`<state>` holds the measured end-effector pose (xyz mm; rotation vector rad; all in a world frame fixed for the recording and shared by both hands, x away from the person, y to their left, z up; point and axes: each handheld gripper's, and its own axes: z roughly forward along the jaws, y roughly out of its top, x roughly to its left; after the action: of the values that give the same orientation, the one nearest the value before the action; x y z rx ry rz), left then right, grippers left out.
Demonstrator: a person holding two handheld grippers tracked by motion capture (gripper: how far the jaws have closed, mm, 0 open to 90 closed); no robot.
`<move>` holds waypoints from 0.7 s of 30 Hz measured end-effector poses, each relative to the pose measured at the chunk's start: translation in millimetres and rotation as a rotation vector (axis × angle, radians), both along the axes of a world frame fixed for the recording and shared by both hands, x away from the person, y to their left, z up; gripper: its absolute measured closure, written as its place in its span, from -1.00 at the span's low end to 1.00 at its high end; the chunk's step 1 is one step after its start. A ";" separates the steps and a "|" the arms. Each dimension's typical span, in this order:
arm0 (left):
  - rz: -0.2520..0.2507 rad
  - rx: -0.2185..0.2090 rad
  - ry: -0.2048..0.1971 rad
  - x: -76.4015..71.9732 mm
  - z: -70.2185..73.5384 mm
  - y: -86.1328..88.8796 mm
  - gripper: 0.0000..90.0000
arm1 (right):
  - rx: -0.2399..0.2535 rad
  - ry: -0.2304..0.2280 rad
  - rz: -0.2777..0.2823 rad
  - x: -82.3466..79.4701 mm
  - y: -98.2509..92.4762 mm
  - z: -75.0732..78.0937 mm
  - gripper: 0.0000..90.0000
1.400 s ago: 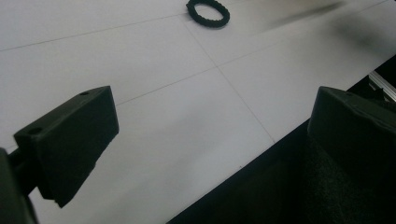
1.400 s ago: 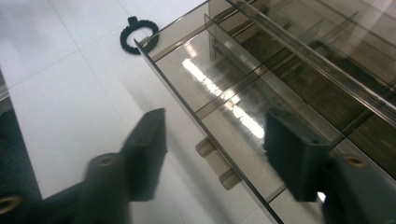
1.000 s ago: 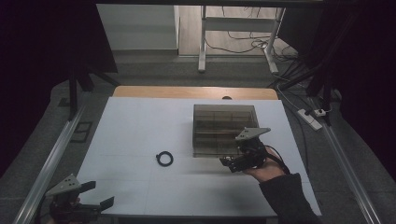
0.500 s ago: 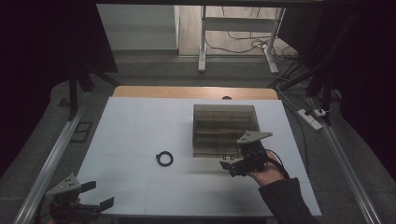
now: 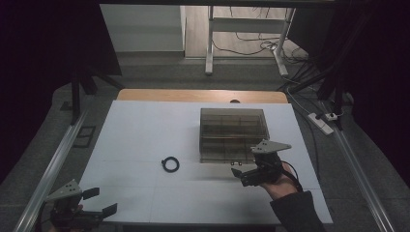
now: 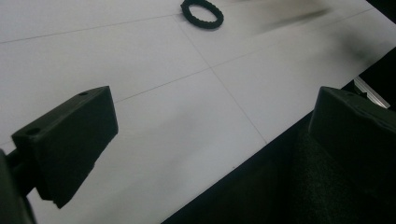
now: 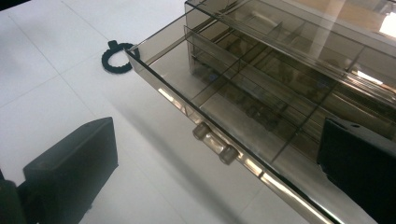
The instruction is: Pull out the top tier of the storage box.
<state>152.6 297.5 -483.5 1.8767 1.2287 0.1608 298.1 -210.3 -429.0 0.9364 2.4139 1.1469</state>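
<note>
Smoky clear plastic box (image 5: 234,135) sits on the white bench (image 5: 135,130) just ahead of the right tongs (image 5: 241,175), jaws apart, empty; left tongs (image 5: 104,203) also apart, black ring (image 5: 170,164) beyond.

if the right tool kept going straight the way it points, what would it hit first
Most likely the smoky clear drawer box: the right tool has open jaws framing its front handle, so that handle looks first in line, though the depth is hard to judge.
</note>
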 end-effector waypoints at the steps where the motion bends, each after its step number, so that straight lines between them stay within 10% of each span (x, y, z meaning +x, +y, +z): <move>1: 0.000 0.002 0.000 0.0 0.0 -0.2 -0.99 | 0.000 0.000 0.000 -1.4 -1.5 -0.6 -1.00; 21: -0.010 0.017 0.005 1.0 0.2 -2.0 -1.00 | 0.006 0.000 -0.025 -28.4 -23.7 -5.2 -1.00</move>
<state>153.7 295.5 -483.3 1.8985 1.2250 0.1612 269.7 -233.9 -434.2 0.9658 2.3928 1.1460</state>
